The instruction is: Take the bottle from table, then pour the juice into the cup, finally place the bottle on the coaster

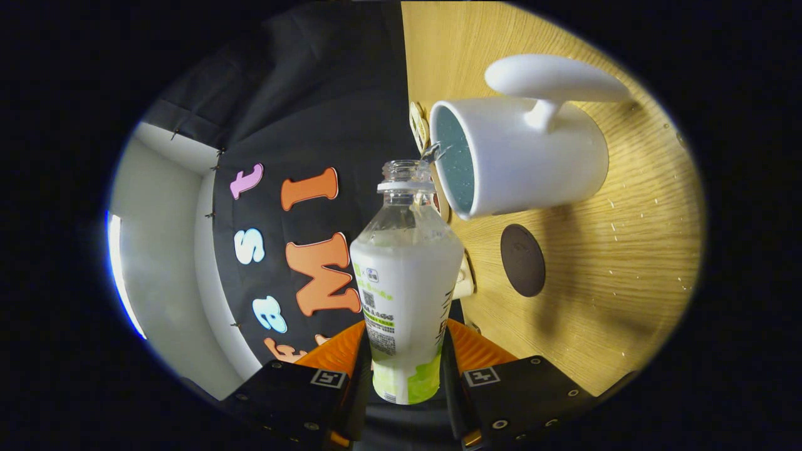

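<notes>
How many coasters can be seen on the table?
1 clearly: a dark round coaster on the wooden table, below the white cup, beyond the bottle gripped between the fingers. Others may be hidden.

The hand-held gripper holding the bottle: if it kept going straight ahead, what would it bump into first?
Probably the white cup. The hand-held gripper is shut on the bottle, whose open mouth sits right at the cup's rim, so the bottle would touch there first. Depth is hard to judge; it might slip past toward the booth wall.

Bottle [406,275] between the fingers [335,357]; cup [520,156] just beyond its mouth; coaster [522,260] beside cup
</notes>
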Action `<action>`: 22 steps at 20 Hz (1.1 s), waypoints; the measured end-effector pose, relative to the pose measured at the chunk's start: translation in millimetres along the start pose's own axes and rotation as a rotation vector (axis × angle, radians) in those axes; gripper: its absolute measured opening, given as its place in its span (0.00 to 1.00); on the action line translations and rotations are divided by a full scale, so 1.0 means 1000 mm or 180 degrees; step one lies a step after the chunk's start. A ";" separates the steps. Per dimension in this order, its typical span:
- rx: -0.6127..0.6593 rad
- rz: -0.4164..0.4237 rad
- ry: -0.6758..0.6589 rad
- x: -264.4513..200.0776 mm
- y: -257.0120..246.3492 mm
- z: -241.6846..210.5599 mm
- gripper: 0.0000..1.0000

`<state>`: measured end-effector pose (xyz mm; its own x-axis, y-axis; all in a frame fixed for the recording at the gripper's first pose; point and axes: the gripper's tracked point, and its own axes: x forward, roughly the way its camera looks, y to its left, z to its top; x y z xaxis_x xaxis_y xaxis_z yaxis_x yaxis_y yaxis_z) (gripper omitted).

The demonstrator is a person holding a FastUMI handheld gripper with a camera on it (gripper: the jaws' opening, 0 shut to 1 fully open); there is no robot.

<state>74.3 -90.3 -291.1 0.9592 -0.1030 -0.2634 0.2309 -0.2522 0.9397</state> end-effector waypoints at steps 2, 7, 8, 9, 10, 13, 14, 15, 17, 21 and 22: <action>0.0027 0.0021 0.0003 0.000 0.004 0.000 0.54; 0.0113 0.0068 -0.0016 0.010 0.021 -0.004 0.53; 0.0144 0.0077 -0.0021 0.010 0.025 -0.003 0.54; 0.0169 0.0076 -0.0022 0.012 0.026 -0.003 0.54; 0.0190 0.0074 -0.0019 0.011 0.025 -0.002 0.54; 0.0235 0.0080 -0.0002 0.011 0.027 -0.004 0.54; 0.0249 0.0082 0.0001 0.011 0.029 -0.003 0.53; 0.0274 0.0079 -0.0005 0.011 0.029 -0.003 0.54; 0.0335 0.0085 -0.0017 0.011 0.033 -0.002 0.53; 0.0380 0.0104 -0.0008 0.011 0.037 -0.004 0.53; 0.0396 0.0125 -0.0001 0.009 0.038 -0.003 0.53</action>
<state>91.9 -97.7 -256.7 0.9670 -0.1156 -0.2269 0.1710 -0.3653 0.9150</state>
